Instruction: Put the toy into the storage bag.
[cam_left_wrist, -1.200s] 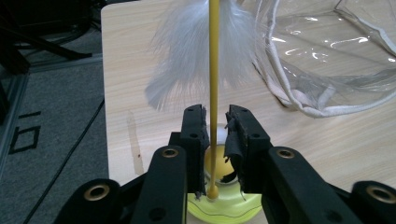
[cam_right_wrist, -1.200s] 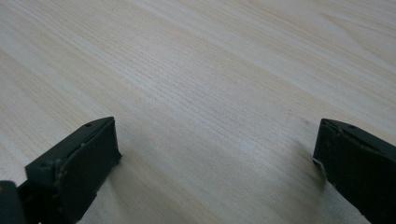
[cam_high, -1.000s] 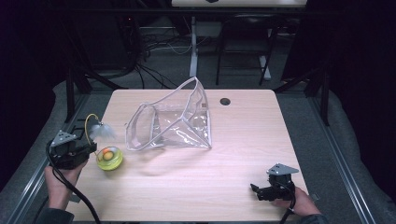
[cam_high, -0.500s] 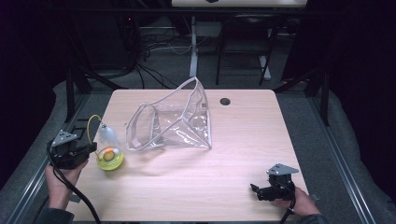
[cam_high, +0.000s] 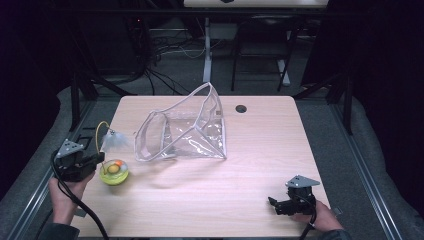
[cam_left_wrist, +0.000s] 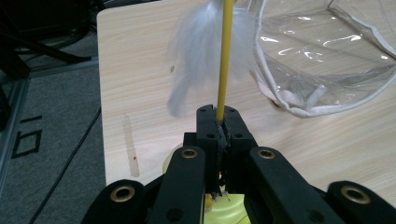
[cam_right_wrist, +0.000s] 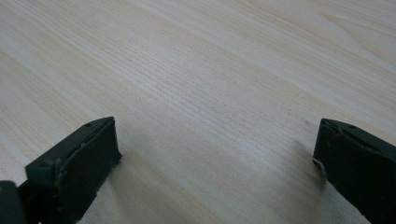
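Observation:
A toy with a round yellow-green base (cam_high: 114, 172), a thin yellow stem (cam_high: 98, 131) and a pale feather (cam_high: 114, 141) sits near the table's left edge. My left gripper (cam_high: 97, 159) is beside the base, shut on the stem. In the left gripper view the jaws pinch the yellow stem (cam_left_wrist: 224, 56), the left gripper (cam_left_wrist: 223, 114) pointing toward the feather (cam_left_wrist: 196, 51) and the clear plastic bag (cam_left_wrist: 327, 60). That bag (cam_high: 182, 131) lies open-mouthed at the table's middle back. My right gripper (cam_high: 272, 202) rests at the front right, open, with bare wood between its fingers (cam_right_wrist: 79, 163).
The wooden table (cam_high: 260, 150) has a round cable hole (cam_high: 241, 108) at the back. Beyond the far edge are black frame legs and cables on the floor (cam_high: 165, 55). Grey floor lies off the table's left edge (cam_left_wrist: 46, 140).
The feather has swung slightly to the right and looks sharper now. Both hands and the bag have kept still.

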